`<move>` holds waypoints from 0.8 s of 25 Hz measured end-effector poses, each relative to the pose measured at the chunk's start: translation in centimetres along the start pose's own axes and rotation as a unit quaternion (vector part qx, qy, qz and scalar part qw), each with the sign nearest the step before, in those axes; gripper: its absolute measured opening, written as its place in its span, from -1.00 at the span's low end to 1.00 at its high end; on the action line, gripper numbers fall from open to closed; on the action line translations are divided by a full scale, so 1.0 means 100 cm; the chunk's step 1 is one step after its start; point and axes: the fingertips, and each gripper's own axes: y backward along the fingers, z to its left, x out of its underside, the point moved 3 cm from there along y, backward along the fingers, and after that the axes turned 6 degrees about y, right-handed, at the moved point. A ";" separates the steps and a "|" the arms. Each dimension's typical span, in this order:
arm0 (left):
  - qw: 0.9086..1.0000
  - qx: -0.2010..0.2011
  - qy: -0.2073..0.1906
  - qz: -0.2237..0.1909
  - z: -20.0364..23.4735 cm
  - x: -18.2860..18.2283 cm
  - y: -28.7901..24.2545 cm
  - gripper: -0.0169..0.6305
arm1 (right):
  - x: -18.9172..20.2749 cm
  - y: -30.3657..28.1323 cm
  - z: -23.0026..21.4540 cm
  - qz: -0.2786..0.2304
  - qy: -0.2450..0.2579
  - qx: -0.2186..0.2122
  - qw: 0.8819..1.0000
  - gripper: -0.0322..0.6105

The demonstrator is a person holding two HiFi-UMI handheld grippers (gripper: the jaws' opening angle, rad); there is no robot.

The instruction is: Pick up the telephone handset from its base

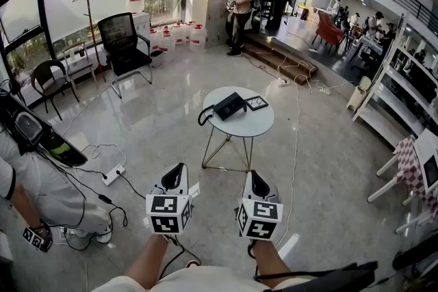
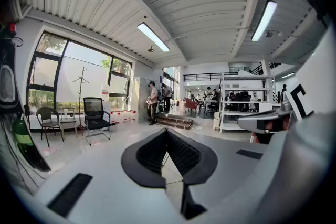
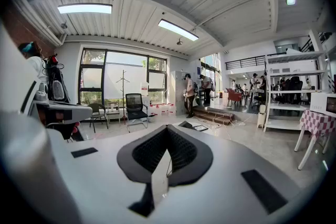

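A black telephone [image 1: 228, 106] rests on a small round white table [image 1: 245, 126] in the middle of the room, its handset lying on the base and a coiled cord hanging off the left side. In the right gripper view the telephone [image 3: 187, 125] shows just beyond the jaw tips. Both grippers are held well short of the table, above the floor. My left gripper [image 1: 179, 169] [image 2: 167, 130] is shut with nothing in it. My right gripper [image 1: 254, 176] [image 3: 168, 129] is also shut and holds nothing.
A small dark flat keypad-like item [image 1: 257, 103] lies beside the phone. A black office chair [image 1: 126, 44] and a dark chair [image 1: 49, 82] stand at the left. Cables and a power strip [image 1: 113, 174] lie on the floor. A person [image 1: 31, 178] stands close at left; white shelving [image 1: 400, 89] is at right.
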 end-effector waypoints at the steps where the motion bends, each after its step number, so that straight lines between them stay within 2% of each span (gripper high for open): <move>1: 1.000 0.002 0.000 0.000 0.003 -0.002 0.001 -0.90 | -0.003 0.000 0.003 0.000 0.001 0.001 1.000 -0.83; 8: 1.000 0.011 0.001 -0.001 0.020 -0.013 0.004 -0.90 | -0.019 0.000 0.021 -0.001 0.004 0.008 1.000 -0.83; 12: 1.000 0.014 0.002 0.003 0.029 -0.006 -0.002 -0.90 | -0.012 -0.010 0.023 0.000 -0.033 0.005 0.999 -0.83; 20: 0.999 0.028 0.004 0.015 0.049 0.004 -0.010 -0.90 | -0.002 -0.015 0.029 0.008 -0.049 0.030 0.998 -0.83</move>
